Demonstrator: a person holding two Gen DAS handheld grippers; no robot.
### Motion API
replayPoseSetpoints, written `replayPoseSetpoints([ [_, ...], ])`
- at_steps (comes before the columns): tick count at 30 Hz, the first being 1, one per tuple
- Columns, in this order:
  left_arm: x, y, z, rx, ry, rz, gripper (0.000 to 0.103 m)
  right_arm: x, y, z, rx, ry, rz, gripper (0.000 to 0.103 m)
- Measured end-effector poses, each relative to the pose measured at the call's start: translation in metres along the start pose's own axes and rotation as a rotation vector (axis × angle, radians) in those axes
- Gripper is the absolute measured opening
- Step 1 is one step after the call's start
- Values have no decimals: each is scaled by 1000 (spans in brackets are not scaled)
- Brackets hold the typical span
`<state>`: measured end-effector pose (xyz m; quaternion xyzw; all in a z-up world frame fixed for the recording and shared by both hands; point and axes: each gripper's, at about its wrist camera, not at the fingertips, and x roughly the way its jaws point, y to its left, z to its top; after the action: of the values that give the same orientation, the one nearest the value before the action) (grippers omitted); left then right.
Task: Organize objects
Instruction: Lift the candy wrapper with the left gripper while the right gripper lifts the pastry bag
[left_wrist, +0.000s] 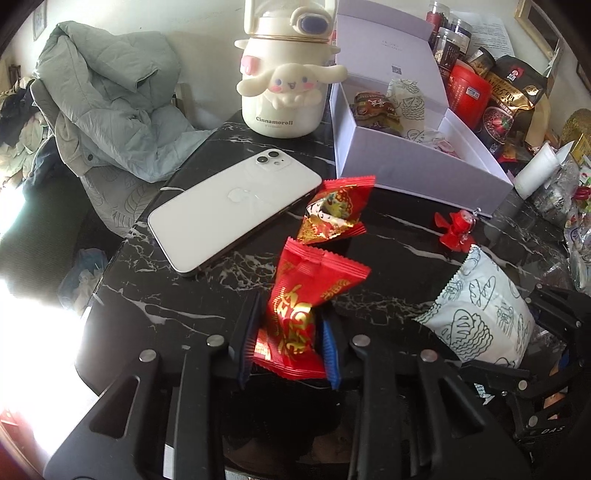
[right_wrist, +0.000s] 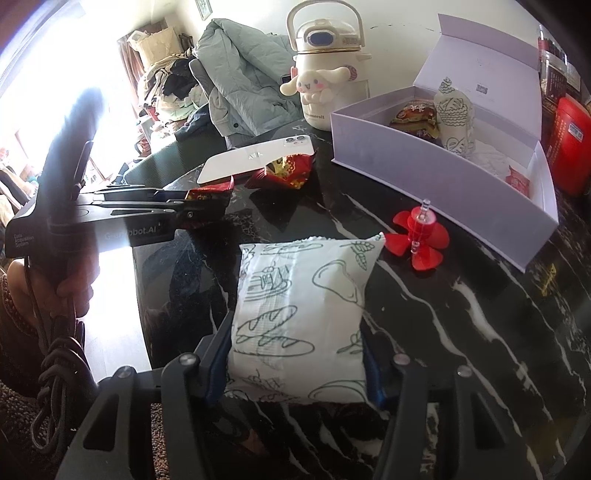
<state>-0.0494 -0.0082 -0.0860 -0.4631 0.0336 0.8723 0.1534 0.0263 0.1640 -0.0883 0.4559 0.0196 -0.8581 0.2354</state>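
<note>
Two packets held: left gripper (left_wrist: 288, 347) pinching red gold-printed packet (left_wrist: 303, 310); right gripper (right_wrist: 295, 365) pinching white bread-sketch packet (right_wrist: 299, 317).

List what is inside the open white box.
Inside the white box: a dark snack packet, an upright white patterned packet and a small red packet. The front wall hides most of the floor.

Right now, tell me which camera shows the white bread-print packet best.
The right wrist view: the white bread-print packet fills the centre, whole, between the right gripper fingers. The left wrist view shows it only at the right edge, partly hidden by the gripper.
</note>
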Motion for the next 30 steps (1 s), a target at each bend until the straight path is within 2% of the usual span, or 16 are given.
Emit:
replayPoseSetpoints([
  [5,-10,-7,-3,20,-8,-12,26,-7,1,2,1,-18,5,59],
  [10,-3,-11,-5,40,-6,-11,27,-2,-1,-3,10,9,-8,59],
  [15,11,-8,-4,30,9,-29,33,4,0,-7,15,37,-3,59],
  [19,14,-10,-2,52,-9,-7,34,7,-1,-6,15,38,-1,59],
  [23,10,-6,0,-2,-25,21,26,9,-4,-5,25,37,5,59],
  [30,-8,-15,3,42,-35,-8,24,-1,-13,1,49,2,17,59],
])
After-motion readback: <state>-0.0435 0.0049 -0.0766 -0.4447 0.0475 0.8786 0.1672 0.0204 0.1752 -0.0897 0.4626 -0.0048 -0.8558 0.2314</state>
